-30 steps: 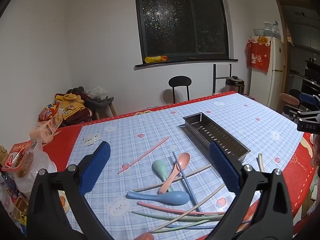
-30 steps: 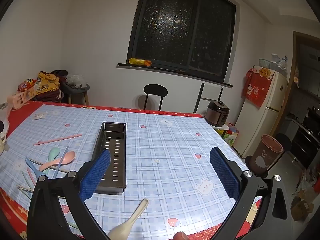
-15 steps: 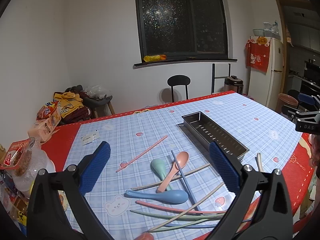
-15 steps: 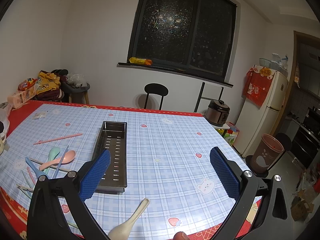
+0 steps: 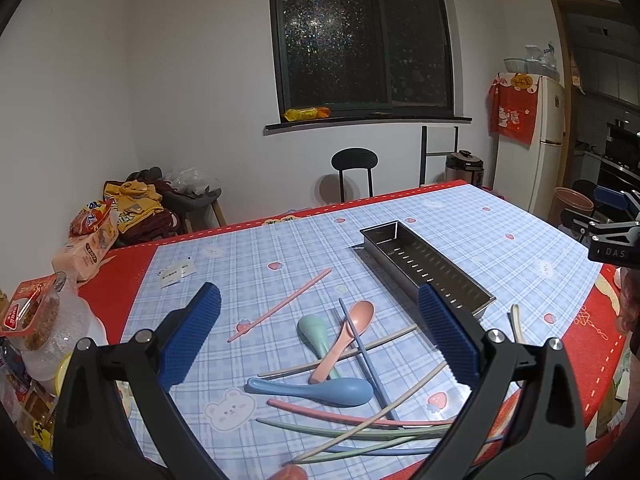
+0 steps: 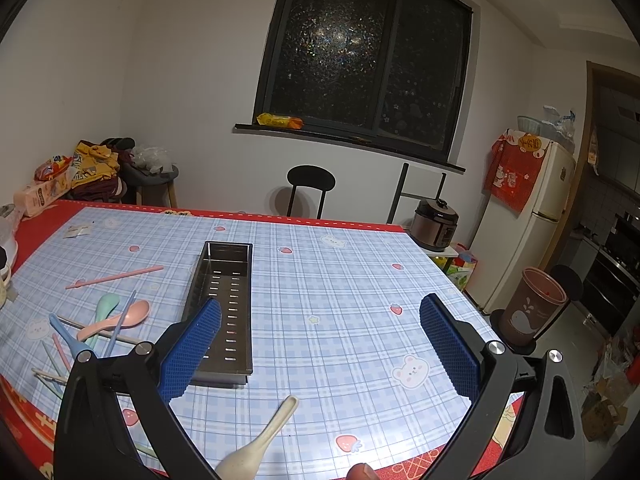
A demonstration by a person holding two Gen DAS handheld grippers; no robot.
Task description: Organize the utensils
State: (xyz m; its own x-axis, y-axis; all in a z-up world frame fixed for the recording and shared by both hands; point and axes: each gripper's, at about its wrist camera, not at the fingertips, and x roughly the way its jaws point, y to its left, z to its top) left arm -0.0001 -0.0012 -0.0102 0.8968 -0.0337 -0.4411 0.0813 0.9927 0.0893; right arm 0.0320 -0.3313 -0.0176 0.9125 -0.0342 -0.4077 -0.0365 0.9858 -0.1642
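Above the checked desk [image 5: 460, 224], both grippers, left [image 5: 320, 336] and right [image 6: 320, 340], are held with jaws apart, nothing gripped. No utensil has been placed in the perforated steel tray [image 6: 224, 300]; a first pick from the near-left pile of pastel spoons and chopsticks [image 5: 344, 364] is judged next.

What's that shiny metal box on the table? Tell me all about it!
The tray is a long, narrow, steel-looking trough with straight walls and rows of small slots in its floor. It holds nothing and lies flat on the checked tablecloth, one short end toward the window. The spoons and chopsticks lie apart from it; nothing touches it but the cloth.
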